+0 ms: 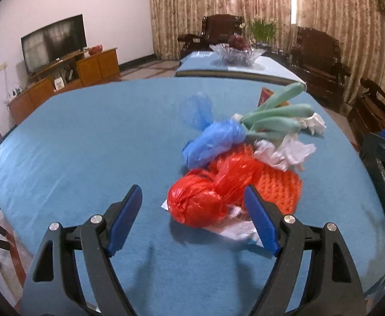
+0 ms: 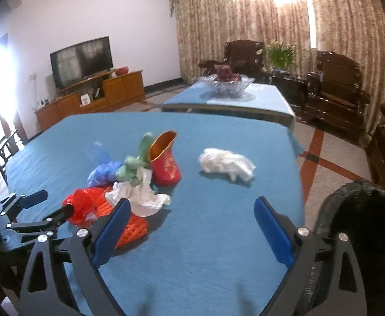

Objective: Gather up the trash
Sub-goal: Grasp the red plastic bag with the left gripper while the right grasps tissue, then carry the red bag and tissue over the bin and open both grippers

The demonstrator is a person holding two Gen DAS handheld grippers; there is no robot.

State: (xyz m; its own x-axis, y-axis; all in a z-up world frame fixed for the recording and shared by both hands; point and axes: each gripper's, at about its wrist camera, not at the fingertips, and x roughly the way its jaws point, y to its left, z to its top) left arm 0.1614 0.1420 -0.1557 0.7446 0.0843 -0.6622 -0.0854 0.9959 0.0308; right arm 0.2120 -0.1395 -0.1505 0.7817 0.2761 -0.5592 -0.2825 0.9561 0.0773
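Both my jaws stand wide and hold nothing: the left gripper (image 1: 192,222) hangs over the near edge of the heap, the right gripper (image 2: 192,233) over bare blue cloth. By my reckoning the collecting has hardly started, since all the trash I can see still lies on the surface (image 1: 74,144) and nothing is lifted. Nearest my left jaws is a red bag (image 1: 195,200), thin crinkled film bunched into a ball, on an orange foam net (image 1: 279,184) with a soft knobbly weave. Past it lie a blue bag (image 1: 213,139), glossy and twisted, limp green balloons (image 1: 279,115), smooth and rubbery, and crumpled white tissue (image 1: 289,152). A stiff red cup (image 2: 166,163) with a gold lining stands just beside the heap. A separate white wad (image 2: 226,163) lies well apart, ahead of my right jaws. A dark bin (image 2: 363,237) sits off the surface at my right, likely where it all goes.
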